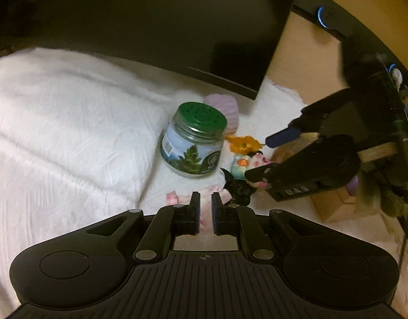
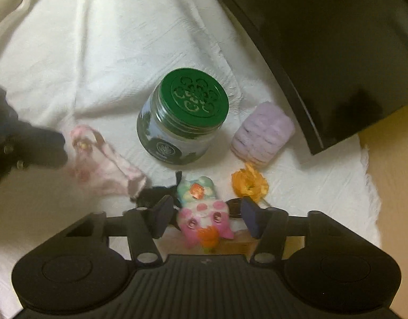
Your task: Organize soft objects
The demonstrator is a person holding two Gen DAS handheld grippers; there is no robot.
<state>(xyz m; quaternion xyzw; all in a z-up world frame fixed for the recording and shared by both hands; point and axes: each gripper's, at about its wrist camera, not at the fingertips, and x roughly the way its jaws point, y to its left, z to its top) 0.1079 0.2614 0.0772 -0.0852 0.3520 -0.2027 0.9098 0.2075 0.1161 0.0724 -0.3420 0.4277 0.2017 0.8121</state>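
White cloth (image 2: 102,53) covers the desk. Right gripper (image 2: 204,216) has its fingers half-wide around the pink plush (image 2: 204,216), not yet pressing; its length runs toward 12 o'clock. Left gripper (image 1: 204,210), fingers nearly closed, pinches the pink sock (image 2: 105,167).

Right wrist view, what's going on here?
A person is sorting soft things with two handheld grippers. The left gripper is shut on a pink sock beside the green-lidded jar. The right gripper is open, its fingers either side of a pink plush toy without touching it, on the white cloth.
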